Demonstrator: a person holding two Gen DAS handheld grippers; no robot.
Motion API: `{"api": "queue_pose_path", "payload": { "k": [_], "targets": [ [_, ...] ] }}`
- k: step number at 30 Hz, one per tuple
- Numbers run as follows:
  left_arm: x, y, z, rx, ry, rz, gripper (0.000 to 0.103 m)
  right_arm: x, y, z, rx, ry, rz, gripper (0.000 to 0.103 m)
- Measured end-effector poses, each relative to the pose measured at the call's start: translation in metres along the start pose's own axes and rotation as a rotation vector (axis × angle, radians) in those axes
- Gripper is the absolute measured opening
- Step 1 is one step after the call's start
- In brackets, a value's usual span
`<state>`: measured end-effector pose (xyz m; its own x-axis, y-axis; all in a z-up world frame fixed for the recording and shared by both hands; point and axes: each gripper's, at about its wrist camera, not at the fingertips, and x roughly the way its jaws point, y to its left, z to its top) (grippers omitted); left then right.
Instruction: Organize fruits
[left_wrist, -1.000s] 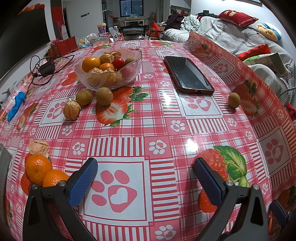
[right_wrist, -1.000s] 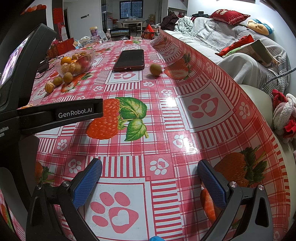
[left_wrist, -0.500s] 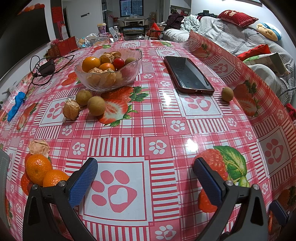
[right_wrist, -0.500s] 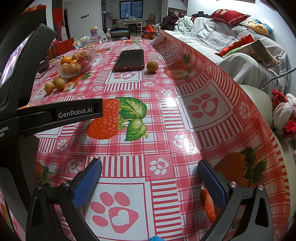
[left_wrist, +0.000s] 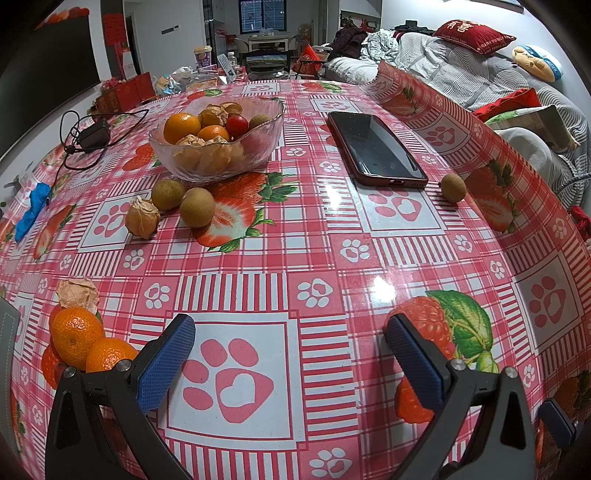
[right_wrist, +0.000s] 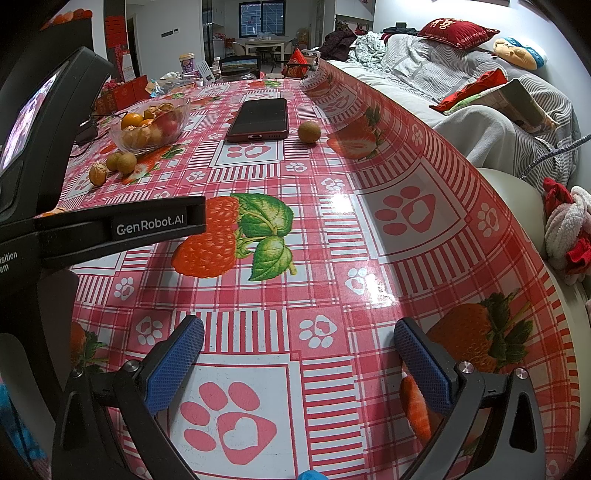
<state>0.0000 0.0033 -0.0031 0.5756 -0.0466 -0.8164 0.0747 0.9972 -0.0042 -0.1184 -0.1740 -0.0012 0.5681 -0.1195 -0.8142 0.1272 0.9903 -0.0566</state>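
Both the left claw (left_wrist: 288, 354) and right claw (right_wrist: 299, 354) hung spread wide and empty over the tabletop (left_wrist: 332, 266) while a stray longan (left_wrist: 453, 187) had rolled toward one o'clock beside the phone (left_wrist: 375, 147), well apart from the glass bowl (left_wrist: 218, 138), so it still needed collecting.

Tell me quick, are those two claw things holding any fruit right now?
Left gripper: jaws open, holding nothing.
Right gripper: jaws open, holding nothing.
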Motion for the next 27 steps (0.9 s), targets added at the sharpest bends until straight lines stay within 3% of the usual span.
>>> {"api": "queue_pose_path", "payload": {
  "k": [13,17,19,22,27],
  "targets": [
    [0.000,-0.001,0.000,0.005,0.001,0.002,0.103,0.000,0.000,0.000,0.000,0.000,0.000,0.103],
    [-0.004,0.011,0.001,0.036,0.060,-0.026,0.103,0.000,0.000,0.000,0.000,0.000,0.000,0.103],
    [-0.017,0.015,-0.002,0.021,0.087,-0.094,0.103,0.000,0.000,0.000,0.000,0.000,0.000,0.103],
    [-0.049,0.025,-0.008,0.035,0.060,-0.166,0.103,0.000,0.000,0.000,0.000,0.000,0.000,0.103],
    [-0.100,0.064,-0.018,0.050,0.006,-0.219,0.103,-0.001,0.000,-0.001,-0.009,0.023,0.001,0.103]
  ]
}}
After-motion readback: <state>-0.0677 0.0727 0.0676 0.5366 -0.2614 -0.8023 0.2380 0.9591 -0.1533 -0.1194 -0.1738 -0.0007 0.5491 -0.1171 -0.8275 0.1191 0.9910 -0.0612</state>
